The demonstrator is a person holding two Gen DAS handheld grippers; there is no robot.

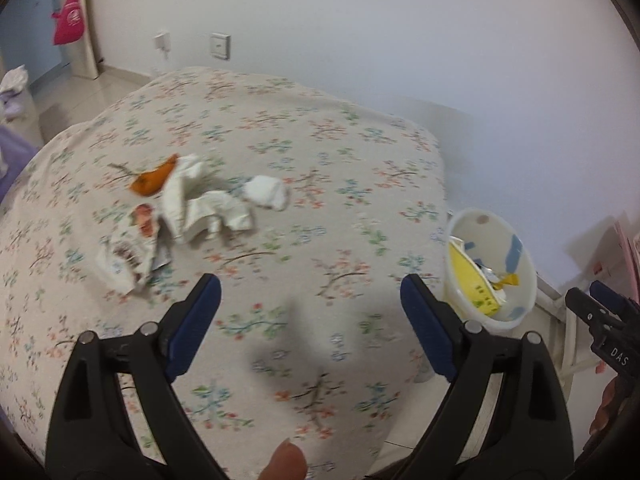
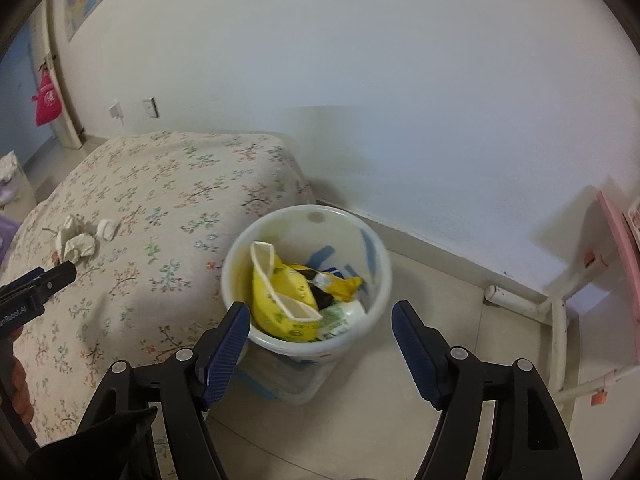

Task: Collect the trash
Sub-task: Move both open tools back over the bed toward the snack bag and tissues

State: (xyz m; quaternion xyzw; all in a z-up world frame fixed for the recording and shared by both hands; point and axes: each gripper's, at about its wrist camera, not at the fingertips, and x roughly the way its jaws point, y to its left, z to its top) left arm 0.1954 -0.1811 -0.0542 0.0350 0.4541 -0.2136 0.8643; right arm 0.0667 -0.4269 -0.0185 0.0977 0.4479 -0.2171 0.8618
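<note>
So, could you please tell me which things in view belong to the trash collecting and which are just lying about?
Part of the job:
- crumpled white paper wads on the floral bedspread
- orange wrapper scrap
- torn printed packet
- white plastic trash bucket holding a yellow packet
- open left gripper and open right gripper

Just lying about:
- red hanging bag
- wall switch plate
- white pipe frame

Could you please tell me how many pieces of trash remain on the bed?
4, clustered mid-bed: orange wrapper, crumpled paper, white wad to its right, printed wrapper nearest. More may hide underneath.
</note>
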